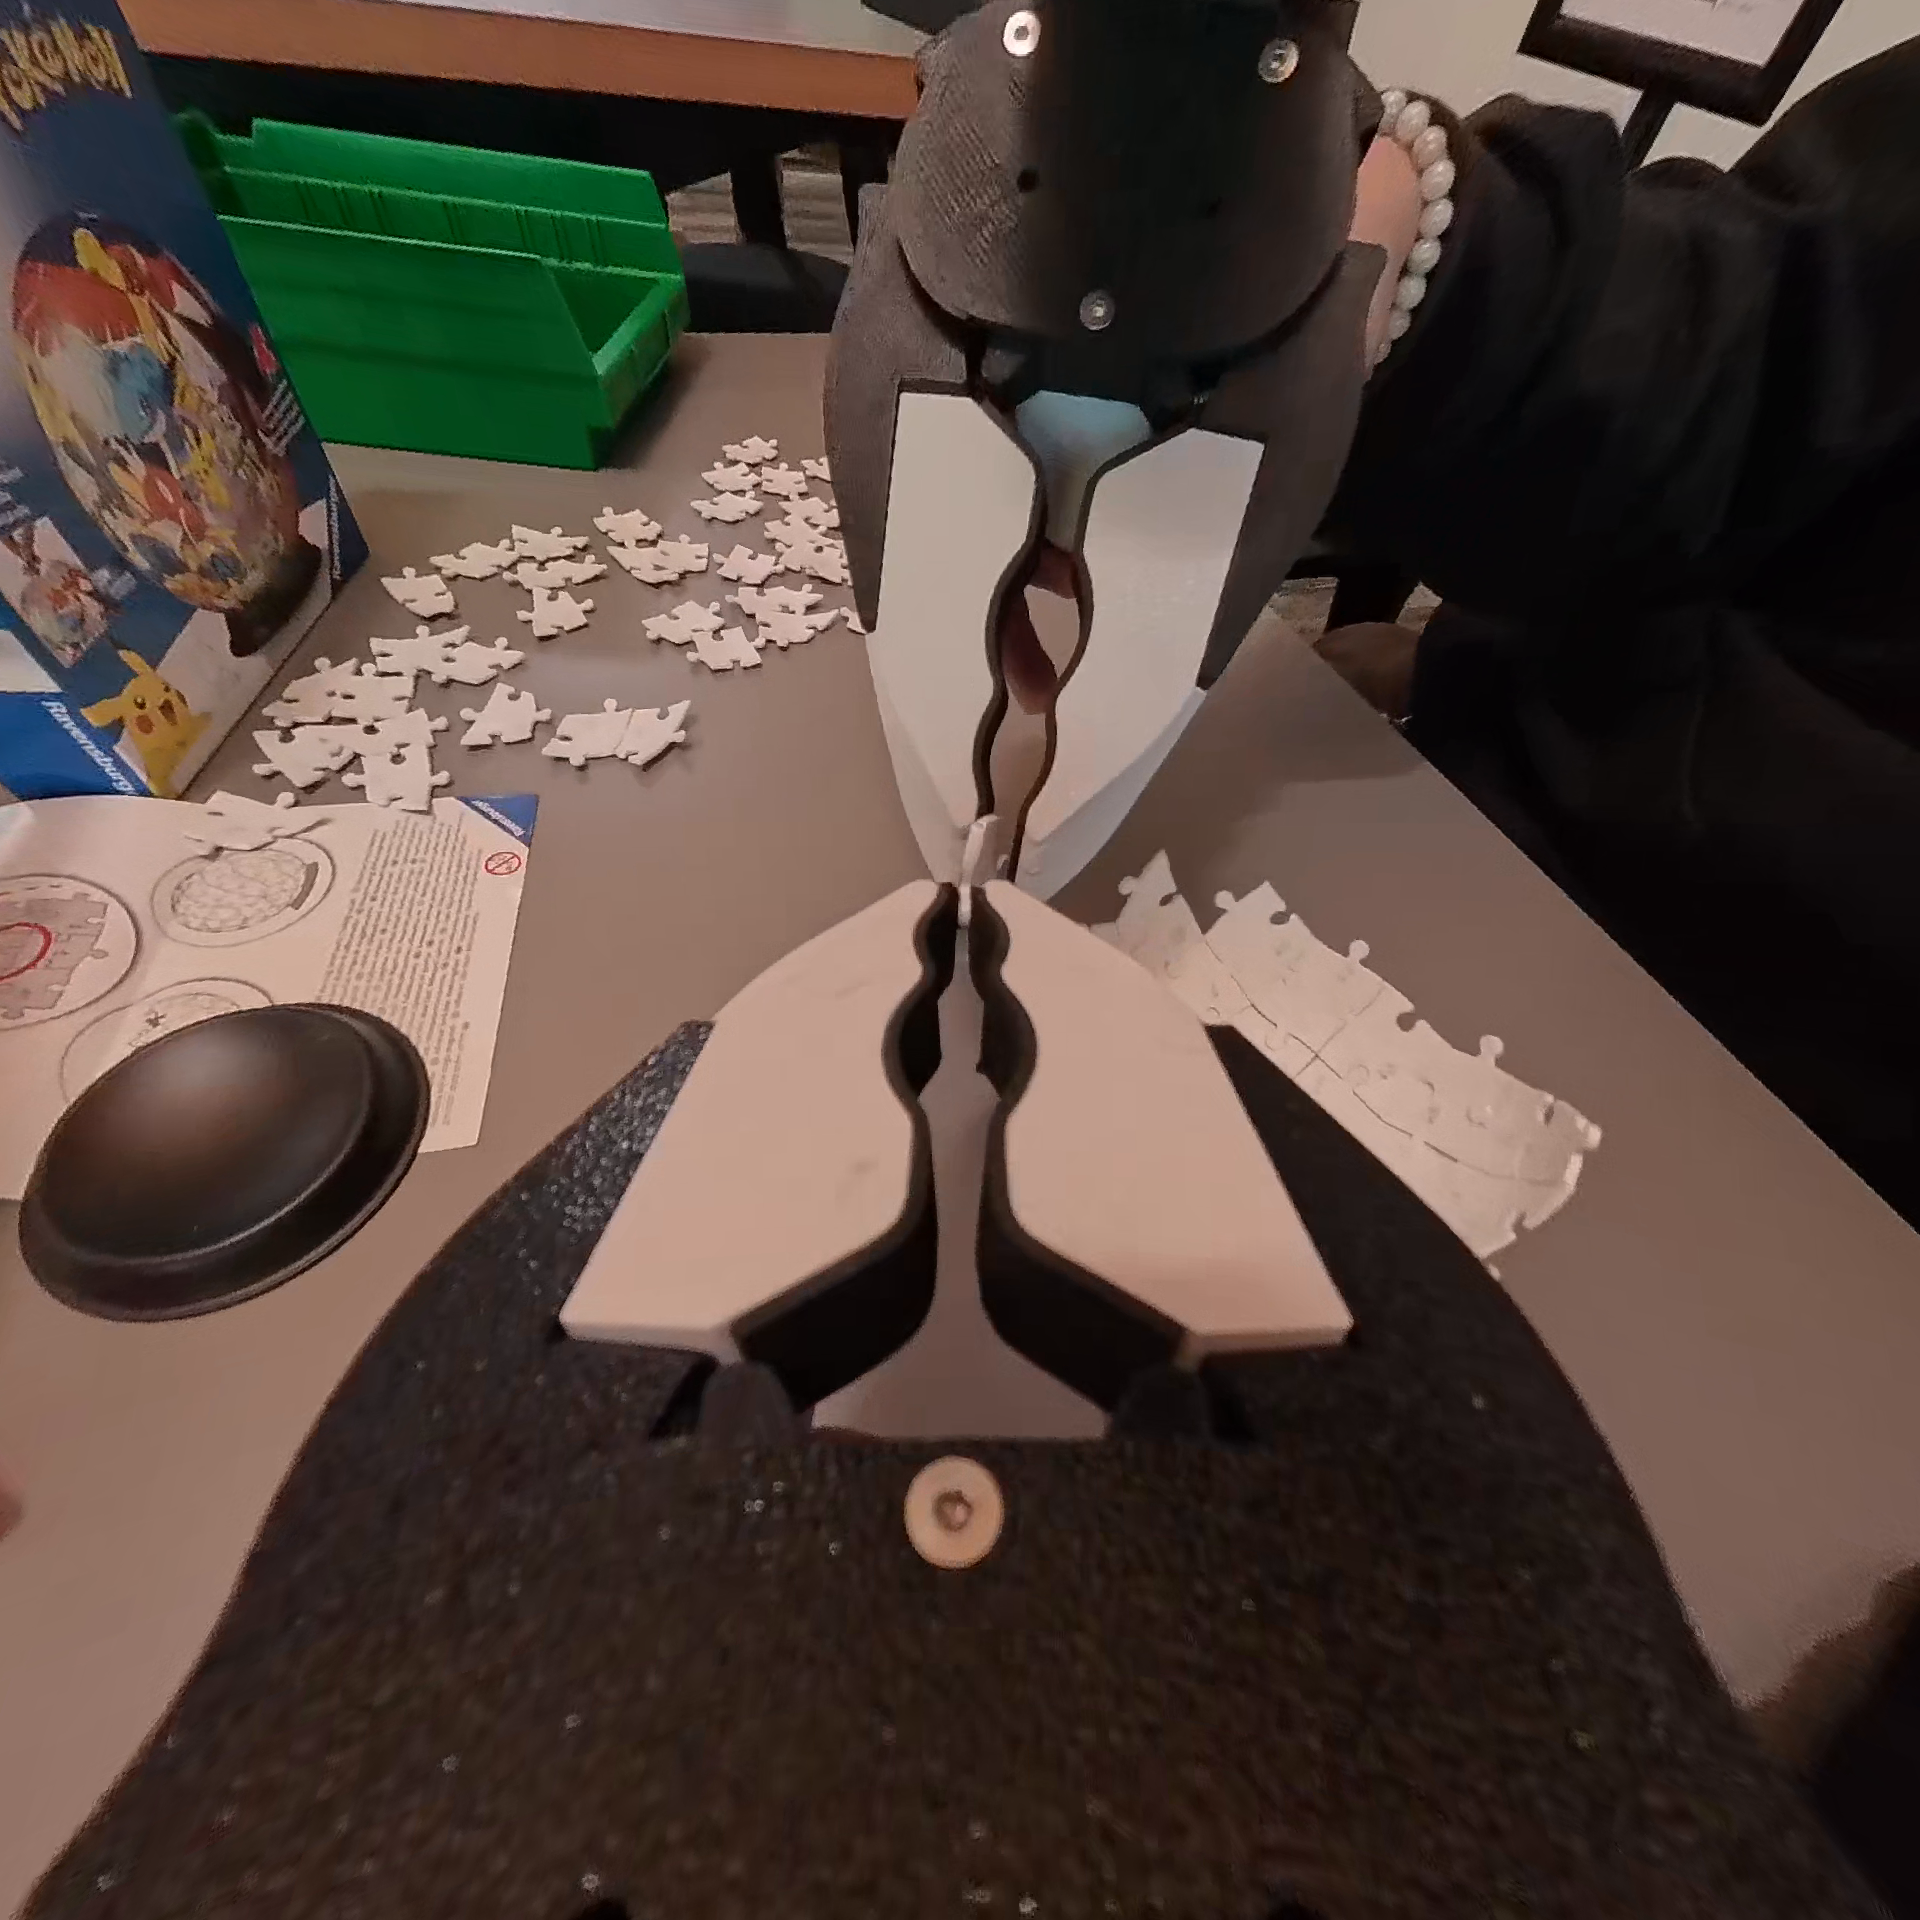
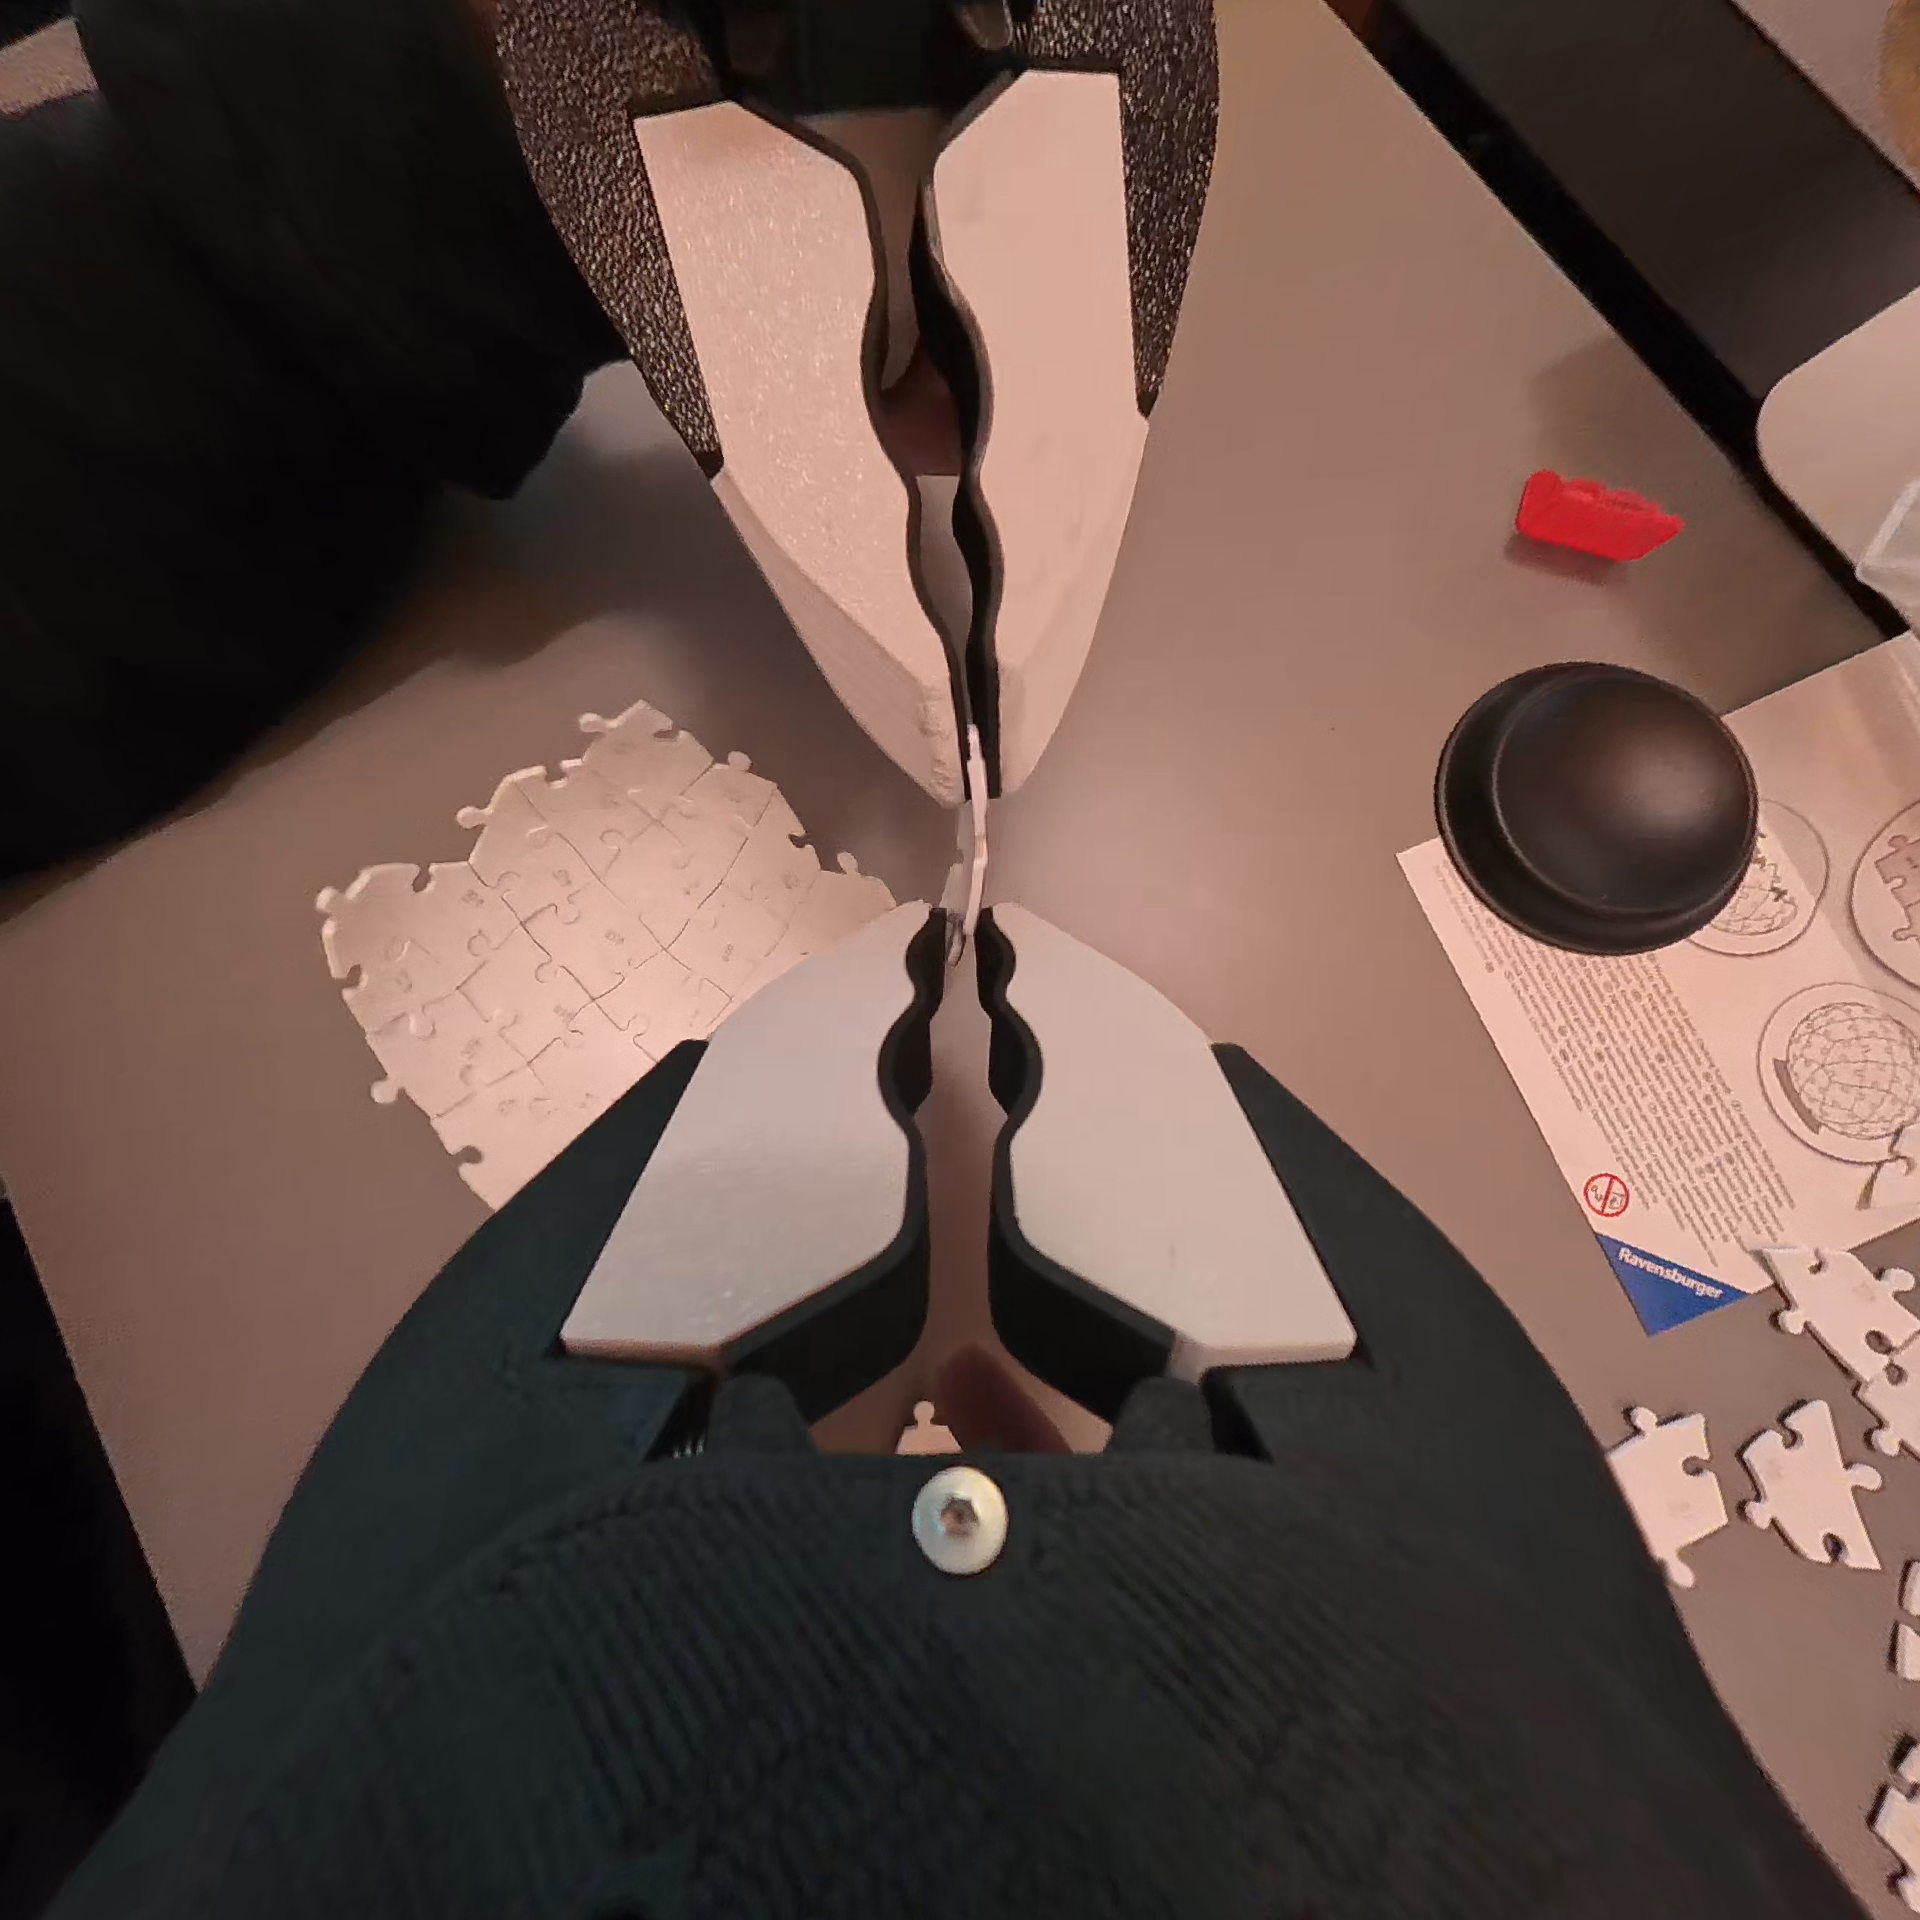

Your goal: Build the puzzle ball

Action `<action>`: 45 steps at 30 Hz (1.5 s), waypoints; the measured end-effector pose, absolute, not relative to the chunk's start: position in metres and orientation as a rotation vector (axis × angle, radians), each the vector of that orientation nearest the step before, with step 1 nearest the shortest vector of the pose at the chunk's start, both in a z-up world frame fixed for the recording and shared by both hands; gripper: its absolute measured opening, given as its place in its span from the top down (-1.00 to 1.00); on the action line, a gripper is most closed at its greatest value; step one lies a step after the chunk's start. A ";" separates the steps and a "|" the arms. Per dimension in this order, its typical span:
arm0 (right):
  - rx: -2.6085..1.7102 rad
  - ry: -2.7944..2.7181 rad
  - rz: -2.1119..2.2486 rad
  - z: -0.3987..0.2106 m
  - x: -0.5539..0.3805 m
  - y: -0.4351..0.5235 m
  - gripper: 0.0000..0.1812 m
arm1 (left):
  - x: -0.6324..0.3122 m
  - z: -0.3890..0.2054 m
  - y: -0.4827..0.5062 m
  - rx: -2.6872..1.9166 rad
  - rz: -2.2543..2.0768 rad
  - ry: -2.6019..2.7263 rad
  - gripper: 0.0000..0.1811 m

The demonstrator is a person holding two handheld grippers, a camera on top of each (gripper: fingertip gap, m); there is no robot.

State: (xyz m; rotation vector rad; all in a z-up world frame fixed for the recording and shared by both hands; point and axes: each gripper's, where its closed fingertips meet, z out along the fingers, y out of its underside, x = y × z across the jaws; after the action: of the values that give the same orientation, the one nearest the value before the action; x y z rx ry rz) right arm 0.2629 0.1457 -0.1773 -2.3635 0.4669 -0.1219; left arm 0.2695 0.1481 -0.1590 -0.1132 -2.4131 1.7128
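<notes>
My left gripper [image 1: 966,899] and my right gripper [image 1: 992,831] meet tip to tip above the grey table [image 1: 1351,810]. Both are shut on a thin white puzzle piece [image 1: 977,862] seen edge-on. I cannot tell if it is one piece or two joined. In the right wrist view the right gripper [image 2: 958,925] is at the bottom and the left gripper [image 2: 977,774] at the top, with the white piece [image 2: 975,842] between them. A joined curved section of white pieces [image 1: 1351,1039] lies on the table just beside the tips; it also shows in the right wrist view [image 2: 582,935].
Several loose white pieces [image 1: 623,582] lie spread at the back left. A black domed stand [image 1: 223,1153] rests on an instruction sheet [image 1: 416,935]. A puzzle box [image 1: 135,416] and a green bin [image 1: 436,281] stand behind. A small red object [image 2: 1595,520] lies near the table edge. A person's dark sleeve [image 1: 1662,416] is at the right. The tips of both grippers are at nearly the same place.
</notes>
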 end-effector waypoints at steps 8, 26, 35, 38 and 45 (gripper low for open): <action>-2.409 0.463 -0.092 -0.188 0.256 0.142 0.97 | 0.264 -0.171 0.150 -0.162 1.597 -2.549 0.80; -2.461 0.612 -0.172 -0.205 0.212 0.131 0.48 | 0.258 -0.168 0.145 -0.234 1.562 -2.574 0.98; -2.475 0.696 -0.102 -0.221 0.221 0.124 0.69 | 0.249 -0.183 0.143 -0.254 1.447 -2.565 0.98; -2.502 0.715 -0.161 -0.217 0.223 0.115 0.67 | 0.248 -0.187 0.142 -0.258 1.412 -2.585 0.98; -2.477 0.703 -0.145 -0.202 0.201 0.107 0.62 | 0.245 -0.190 0.144 -0.258 1.379 -2.574 0.99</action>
State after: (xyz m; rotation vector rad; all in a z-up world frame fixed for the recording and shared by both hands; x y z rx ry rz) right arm 0.2011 0.1074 -0.2018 -2.4767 0.7033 -0.1454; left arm 0.2446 0.1444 -0.1897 -0.2575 -2.5739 1.3792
